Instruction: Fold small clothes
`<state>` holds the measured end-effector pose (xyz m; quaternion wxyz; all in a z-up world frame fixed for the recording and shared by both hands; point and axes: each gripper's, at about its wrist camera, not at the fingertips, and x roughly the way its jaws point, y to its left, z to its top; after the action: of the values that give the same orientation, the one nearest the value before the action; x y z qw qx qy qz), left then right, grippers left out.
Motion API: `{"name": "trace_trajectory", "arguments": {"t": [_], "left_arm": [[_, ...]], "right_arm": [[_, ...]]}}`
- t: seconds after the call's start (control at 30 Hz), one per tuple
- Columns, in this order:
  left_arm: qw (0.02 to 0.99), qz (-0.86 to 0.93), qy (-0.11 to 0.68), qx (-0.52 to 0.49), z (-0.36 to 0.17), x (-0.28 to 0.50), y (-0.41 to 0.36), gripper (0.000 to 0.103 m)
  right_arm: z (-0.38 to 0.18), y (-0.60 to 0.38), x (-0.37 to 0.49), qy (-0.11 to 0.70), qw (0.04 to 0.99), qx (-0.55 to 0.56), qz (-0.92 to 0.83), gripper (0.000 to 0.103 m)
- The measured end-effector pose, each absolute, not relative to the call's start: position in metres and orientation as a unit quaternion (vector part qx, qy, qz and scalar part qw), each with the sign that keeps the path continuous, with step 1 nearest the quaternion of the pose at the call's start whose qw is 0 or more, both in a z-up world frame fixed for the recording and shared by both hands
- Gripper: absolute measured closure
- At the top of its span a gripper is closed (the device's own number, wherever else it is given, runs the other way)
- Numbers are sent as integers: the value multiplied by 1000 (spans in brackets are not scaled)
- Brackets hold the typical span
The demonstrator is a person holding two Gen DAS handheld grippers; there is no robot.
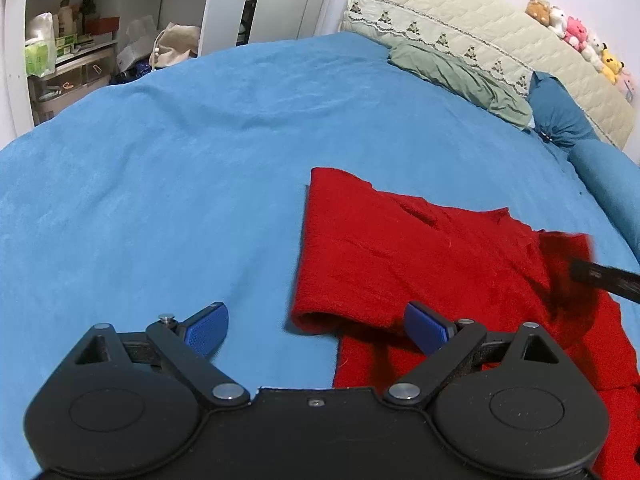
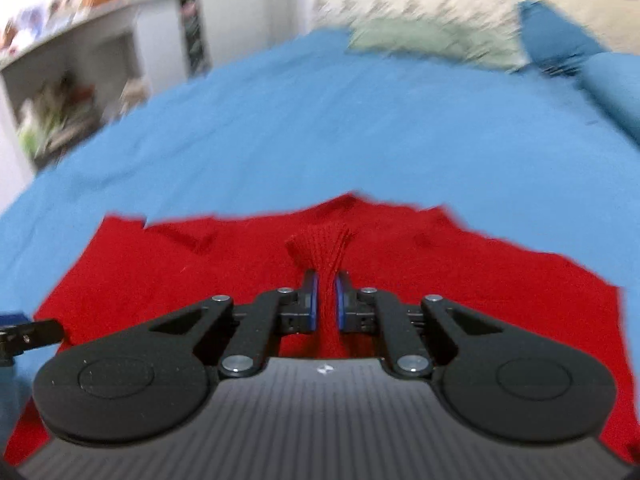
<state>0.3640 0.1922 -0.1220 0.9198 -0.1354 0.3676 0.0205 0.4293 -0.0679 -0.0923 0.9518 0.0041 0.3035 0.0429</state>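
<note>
Red knit sweater [image 1: 400,248] spread on the blue bed sheet [image 1: 160,168], fuzzy texture, one sleeve folded in across the body, a few creases near the top; right hand-held gripper [image 2: 326,300] pinched tight on a bunched ribbed bit of the sweater, fabric fanning out past the blue pads [image 2: 312,300]; left hand-held gripper [image 1: 316,328] wide open, holding nothing, sitting over the sweater's near-left edge; green pillow [image 1: 460,76] way back by the headboard.
</note>
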Motion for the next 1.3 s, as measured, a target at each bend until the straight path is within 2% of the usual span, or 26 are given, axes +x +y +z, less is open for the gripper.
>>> {"name": "trace_trajectory", "arguments": {"t": [0.13,0.17,0.2,0.27,0.47,0.57,0.6,0.63,0.67,0.7,0.73,1.03,1.07,1.13,1.3], "left_arm": [[921,15,365,-133,-120,361,188,6],[922,14,365,-132,-121,361,187,6],[922,12,366,-130,-121,360,186,6],[921,11,368,-126,-121,359,183,6],[920,13,373,-117,-124,360,182,6],[919,17,379,-110,-127,360,183,6],[918,20,381,-106,-128,361,183,6],[919,22,382,-99,-130,361,183,8],[919,25,383,-90,-132,360,182,9],[918,29,386,-80,-136,361,181,14],[917,32,391,-71,-139,362,181,18],[931,11,361,-59,-142,376,177,24],[931,3,360,-57,-143,378,174,24],[931,-5,363,-41,-145,379,166,35],[928,-1,371,-35,-143,376,163,50]], "right_arm": [[-109,-100,393,306,951,42,7,74],[-118,-107,387,314,948,50,8,64],[-124,-112,383,322,945,59,7,45],[-132,-122,378,324,943,80,9,35],[-136,-142,375,332,934,128,19,32],[-137,-151,378,330,932,149,9,34],[-137,-152,380,332,930,156,8,40],[-137,-153,383,336,929,156,5,49],[-137,-153,386,341,928,149,4,72],[-134,-153,390,349,926,140,7,78],[-130,-151,393,351,927,132,9,78],[-39,-206,403,278,954,107,-34,81],[-38,-215,405,279,954,103,-46,81],[-47,-230,408,303,947,90,-60,81],[-81,-239,400,335,935,85,-76,81]]}}
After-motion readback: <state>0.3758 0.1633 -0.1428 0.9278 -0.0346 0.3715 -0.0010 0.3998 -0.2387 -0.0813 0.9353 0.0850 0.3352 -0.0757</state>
